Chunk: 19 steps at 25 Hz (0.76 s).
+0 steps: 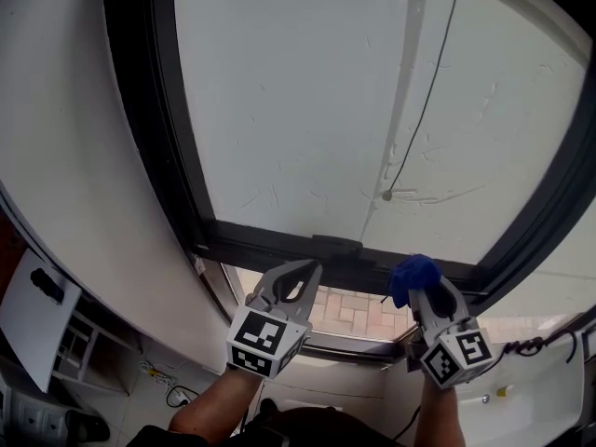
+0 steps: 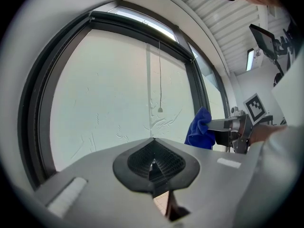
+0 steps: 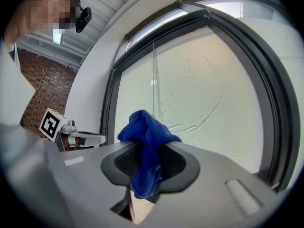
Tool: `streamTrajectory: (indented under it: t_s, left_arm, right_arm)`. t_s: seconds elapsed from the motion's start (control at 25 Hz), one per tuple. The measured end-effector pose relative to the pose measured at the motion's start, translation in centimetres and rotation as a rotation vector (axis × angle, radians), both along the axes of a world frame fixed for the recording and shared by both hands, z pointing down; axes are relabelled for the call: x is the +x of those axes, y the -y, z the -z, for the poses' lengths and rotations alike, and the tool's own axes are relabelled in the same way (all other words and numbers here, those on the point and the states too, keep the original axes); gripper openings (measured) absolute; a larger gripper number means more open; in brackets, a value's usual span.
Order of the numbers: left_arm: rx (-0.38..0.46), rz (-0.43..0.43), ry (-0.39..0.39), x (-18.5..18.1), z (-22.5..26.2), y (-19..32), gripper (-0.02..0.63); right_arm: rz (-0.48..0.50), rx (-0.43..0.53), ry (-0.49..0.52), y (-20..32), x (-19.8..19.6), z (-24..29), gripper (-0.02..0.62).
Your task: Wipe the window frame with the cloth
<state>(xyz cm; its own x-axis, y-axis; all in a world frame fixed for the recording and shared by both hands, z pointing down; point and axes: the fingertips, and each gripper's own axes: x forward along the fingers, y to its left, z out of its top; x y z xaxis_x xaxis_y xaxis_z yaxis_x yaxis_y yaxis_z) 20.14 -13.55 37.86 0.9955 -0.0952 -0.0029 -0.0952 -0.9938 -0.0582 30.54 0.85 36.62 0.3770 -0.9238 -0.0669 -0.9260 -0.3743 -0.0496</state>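
Observation:
The dark window frame (image 1: 279,246) surrounds a white pane, its lower bar just beyond both grippers. My right gripper (image 1: 416,282) is shut on a bunched blue cloth (image 1: 412,276), held close to that bar at the right. In the right gripper view the cloth (image 3: 146,136) bulges up between the jaws in front of the pane and frame (image 3: 279,118). My left gripper (image 1: 307,270) is shut on nothing, its tips near the bar's middle. From the left gripper view, the cloth (image 2: 200,129) and right gripper (image 2: 228,126) show to the right, with the frame (image 2: 34,127) at the left.
A thin pull cord with a bead (image 1: 386,195) hangs down the pane. A white wall (image 1: 74,175) curves along the left. Brick paving (image 1: 354,311) shows through the low glass. White shelving (image 1: 47,317) and cables (image 1: 168,391) lie at the lower left.

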Motion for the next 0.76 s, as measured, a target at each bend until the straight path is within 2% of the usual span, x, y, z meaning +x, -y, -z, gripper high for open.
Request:
streamTrajectory:
  t_s: [0.76]
  left_arm:
    - [-0.013,0.024,-0.005,-0.91,-0.32,0.65,-0.007]
  right_arm:
    - [-0.004,-0.008,-0.003,0.33,-0.11,-0.11,0.101]
